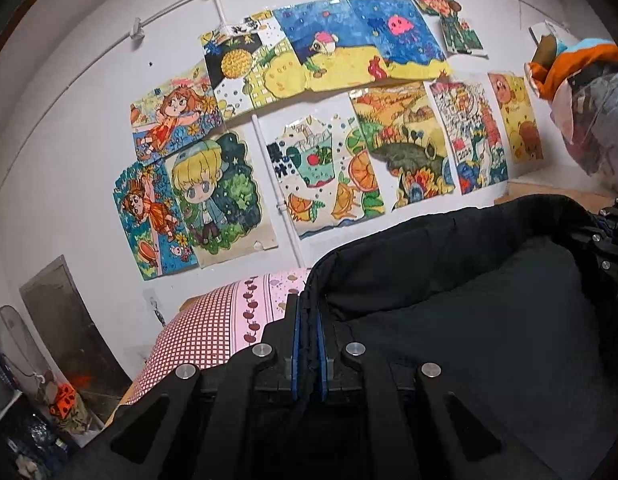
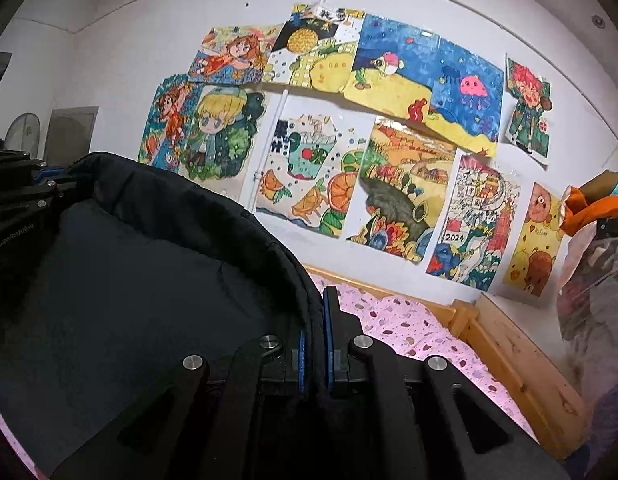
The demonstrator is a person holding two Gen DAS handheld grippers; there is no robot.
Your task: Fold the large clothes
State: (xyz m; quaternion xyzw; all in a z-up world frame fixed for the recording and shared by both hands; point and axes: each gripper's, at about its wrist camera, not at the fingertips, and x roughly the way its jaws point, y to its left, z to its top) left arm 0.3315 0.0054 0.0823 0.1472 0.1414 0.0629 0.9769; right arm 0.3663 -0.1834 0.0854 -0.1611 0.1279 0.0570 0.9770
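Two grippers held one dark padded garment (image 1: pixel 449 280) stretched between them above a bed. The left gripper (image 1: pixel 309 320) was clamped on the garment's thick edge, a fold of black cloth pinched between its blue pads (image 1: pixel 297 344). The right gripper (image 2: pixel 313 320) was closed on the opposite end of the same edge in the same way, dark fabric squeezed in the narrow gap between its pads. Between the two grips the edge ran as a raised, curved rim, and the rest of the garment sagged below it like a shallow trough.

In the left wrist view the other gripper showed at the far right end of the rim; in the right wrist view the left one showed at the far left end.

Under the garment lay a pink bedsheet (image 2: pixel 421 332) printed with small fruit shapes, and a red checked panel (image 1: pixel 205 332) ran along its left side. A wooden bed frame (image 2: pixel 505 344) bordered the sheet's far and right edges. Many colourful drawings (image 2: pixel 393 128) covered the white wall (image 2: pixel 129 32) behind the bed, and a heap of bagged clothes (image 1: pixel 593 120) stood at the right.
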